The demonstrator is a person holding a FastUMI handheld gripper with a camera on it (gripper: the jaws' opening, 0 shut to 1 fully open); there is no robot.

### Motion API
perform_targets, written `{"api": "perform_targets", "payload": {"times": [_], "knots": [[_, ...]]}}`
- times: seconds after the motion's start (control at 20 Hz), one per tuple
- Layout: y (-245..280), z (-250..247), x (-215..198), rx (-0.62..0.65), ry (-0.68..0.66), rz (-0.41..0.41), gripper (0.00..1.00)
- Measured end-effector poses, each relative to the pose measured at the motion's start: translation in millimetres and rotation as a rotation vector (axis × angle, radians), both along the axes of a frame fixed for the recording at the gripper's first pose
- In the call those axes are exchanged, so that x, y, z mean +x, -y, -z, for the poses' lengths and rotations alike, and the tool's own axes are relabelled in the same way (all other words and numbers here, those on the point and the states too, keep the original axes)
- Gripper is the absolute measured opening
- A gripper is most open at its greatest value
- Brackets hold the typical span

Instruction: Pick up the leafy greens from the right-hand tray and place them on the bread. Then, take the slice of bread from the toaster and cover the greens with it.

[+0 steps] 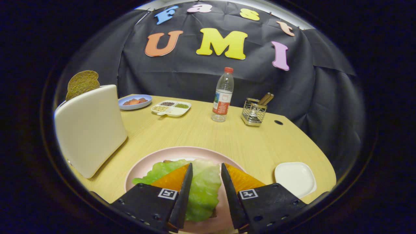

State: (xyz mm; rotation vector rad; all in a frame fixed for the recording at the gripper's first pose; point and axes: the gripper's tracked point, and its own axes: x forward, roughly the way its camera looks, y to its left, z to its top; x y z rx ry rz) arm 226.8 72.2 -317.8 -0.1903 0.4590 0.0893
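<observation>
Tool (206, 170) fingers standing apart, straddling leafy greens (198, 185) lying on pink plate (146, 164) | greens looking soft, light, floppy | bread slice (82, 83) waiting in toaster (89, 128), likely stiff; grip its exposed top edge.

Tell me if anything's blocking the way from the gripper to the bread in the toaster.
Nothing visible does. The open gripper straddles the leafy greens on the pink plate; the bread slice sticks up from the toaster, beyond the fingers.

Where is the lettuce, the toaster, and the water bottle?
leafy greens (203, 185), gripper view, middle of the leaf between the open fingers.
toaster (91, 130), gripper view, its pale side wall.
water bottle (222, 97), gripper view, its label.
</observation>
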Motion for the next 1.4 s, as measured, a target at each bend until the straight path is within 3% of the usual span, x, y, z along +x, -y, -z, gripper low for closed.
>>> {"api": "perform_targets", "payload": {"times": [0.1, 0.2, 0.55, 0.8, 1.4], "knots": [[3, -11, -7, 0.020, 0.015, 0.003, 0.71], [2, -25, -16, 0.049, 0.024, 0.004, 0.91], [-22, -99, -47, 0.083, 0.138, -0.012, 0.95], [-68, -144, -56, 0.103, 0.207, -0.074, 0.95], [-212, -173, -50, 0.185, 0.209, -0.220, 0.95]]}}
